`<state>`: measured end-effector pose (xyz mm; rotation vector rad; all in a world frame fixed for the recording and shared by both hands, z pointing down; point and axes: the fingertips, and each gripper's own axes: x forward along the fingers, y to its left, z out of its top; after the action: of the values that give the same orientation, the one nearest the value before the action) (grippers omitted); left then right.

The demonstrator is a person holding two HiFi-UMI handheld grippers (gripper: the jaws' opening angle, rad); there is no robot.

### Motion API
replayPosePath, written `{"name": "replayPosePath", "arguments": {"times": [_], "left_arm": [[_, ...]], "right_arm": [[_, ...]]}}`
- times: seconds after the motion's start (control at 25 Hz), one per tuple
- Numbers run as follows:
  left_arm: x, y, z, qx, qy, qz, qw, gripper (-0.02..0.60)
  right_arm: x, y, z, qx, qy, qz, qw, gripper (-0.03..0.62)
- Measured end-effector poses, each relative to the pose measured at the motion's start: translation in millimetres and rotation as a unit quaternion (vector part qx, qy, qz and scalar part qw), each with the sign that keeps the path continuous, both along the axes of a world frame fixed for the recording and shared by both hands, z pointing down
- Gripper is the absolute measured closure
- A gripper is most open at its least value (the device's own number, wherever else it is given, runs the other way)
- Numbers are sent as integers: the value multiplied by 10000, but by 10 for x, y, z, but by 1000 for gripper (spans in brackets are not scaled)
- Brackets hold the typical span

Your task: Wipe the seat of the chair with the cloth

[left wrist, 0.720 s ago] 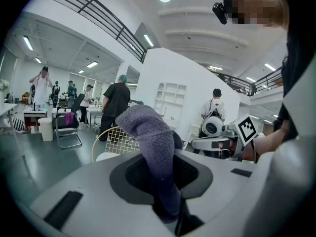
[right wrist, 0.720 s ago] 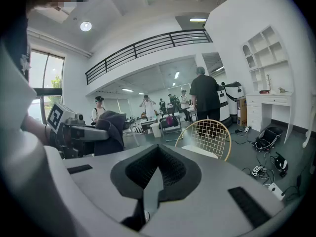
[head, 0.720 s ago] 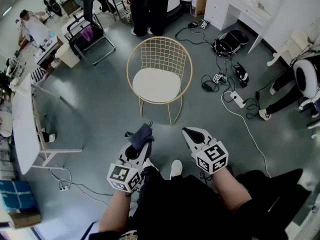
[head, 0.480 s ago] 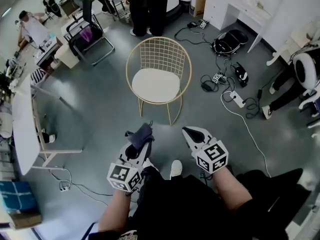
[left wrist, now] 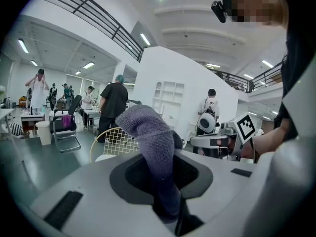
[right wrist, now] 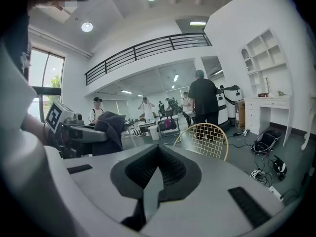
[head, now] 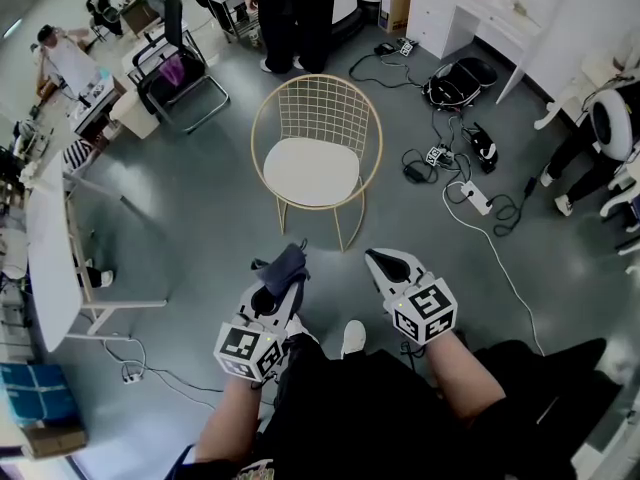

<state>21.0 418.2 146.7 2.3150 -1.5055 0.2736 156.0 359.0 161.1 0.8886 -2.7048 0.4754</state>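
Ahead of your feet on the grey floor [head: 200,218] stands the gold wire chair [head: 322,118], its white seat [head: 311,171] well apart from both tools. Your left hand-held gripper [head: 288,282] is clamped on the grey-purple cloth [head: 280,265], whose loose end sticks up past the jaws. Your right hand-held gripper [head: 386,264] is closed on nothing. Step in close, lay that loose end flat on the seat and sweep from edge to edge. Take care that the fabric doesn't snag on the wire back.
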Motion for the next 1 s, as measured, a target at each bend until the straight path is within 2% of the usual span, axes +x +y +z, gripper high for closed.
{"name": "replayPosePath", "arguments": {"times": [0.24, 0.56, 0.76, 1.0], "left_arm": [[13, -70, -61, 35, -34, 34, 10000, 483], [-298, -281, -170, 84, 11, 166, 9998, 483], [-239, -492, -19, 138, 13, 258, 9996, 483], [-528, -736, -36, 111, 81, 424, 9990, 483]], "right_arm": [[-6, -94, -52, 46, -57, 30, 10000, 582], [-278, -250, -192, 50, -39, 213, 9998, 582], [-213, -414, -48, 82, -31, 294, 9995, 582], [-489, -645, -95, 84, 14, 471, 9989, 582]]}}
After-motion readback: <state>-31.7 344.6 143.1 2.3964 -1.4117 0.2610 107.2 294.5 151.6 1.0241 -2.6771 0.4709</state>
